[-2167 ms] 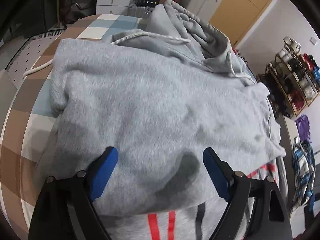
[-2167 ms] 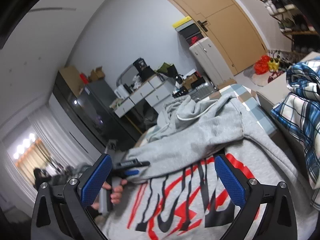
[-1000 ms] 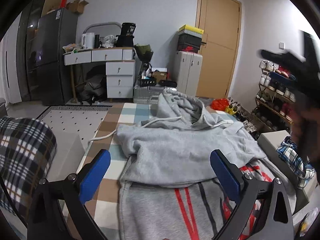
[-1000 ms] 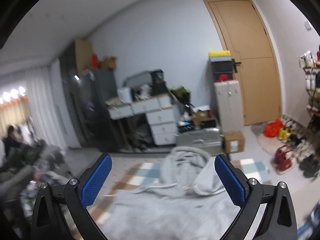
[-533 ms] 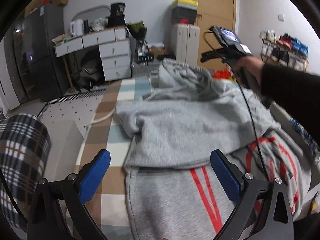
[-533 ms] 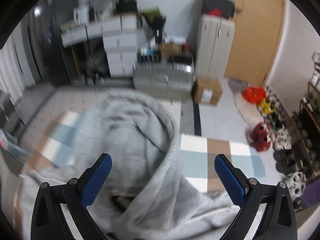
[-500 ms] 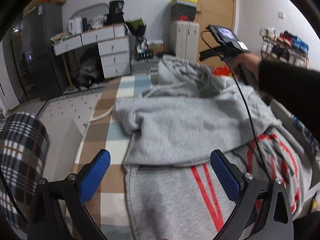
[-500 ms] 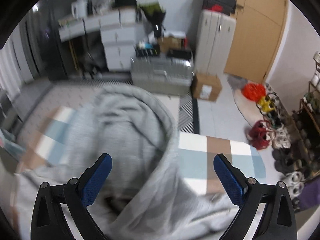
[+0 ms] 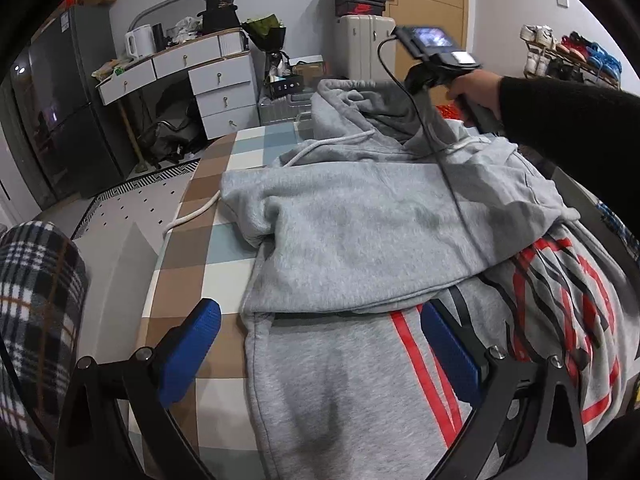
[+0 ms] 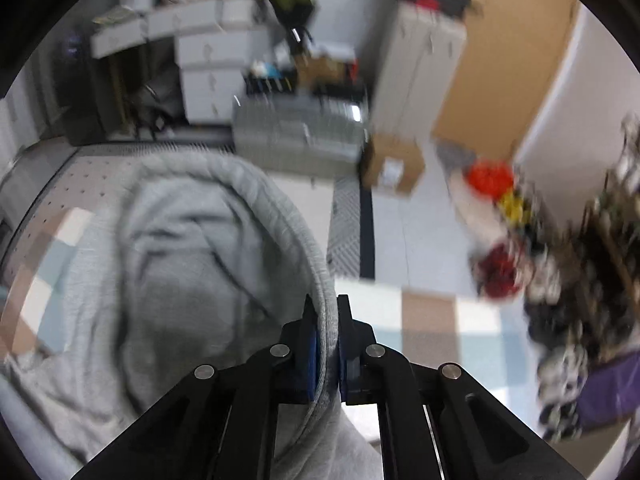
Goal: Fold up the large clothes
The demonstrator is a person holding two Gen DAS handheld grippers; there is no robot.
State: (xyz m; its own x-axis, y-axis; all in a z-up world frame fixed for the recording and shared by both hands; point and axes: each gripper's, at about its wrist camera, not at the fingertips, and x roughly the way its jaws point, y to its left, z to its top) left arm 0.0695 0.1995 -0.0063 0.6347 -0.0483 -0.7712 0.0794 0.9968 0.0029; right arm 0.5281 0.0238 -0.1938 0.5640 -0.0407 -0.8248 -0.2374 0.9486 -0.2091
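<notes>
Item count: one grey hoodie (image 9: 360, 232), two drawstring ends, two tongs. Hoodie lies on the checkered table (image 9: 192, 248), sleeves folded across the chest and covering the upper part of the red-and-black print. Left tongs (image 9: 320, 356) hover spread wide above the hem area, holding nothing. Right tongs (image 10: 325, 344) are clamped on the rim of the hood (image 10: 224, 248), at the far end of the garment from the left tongs.
</notes>
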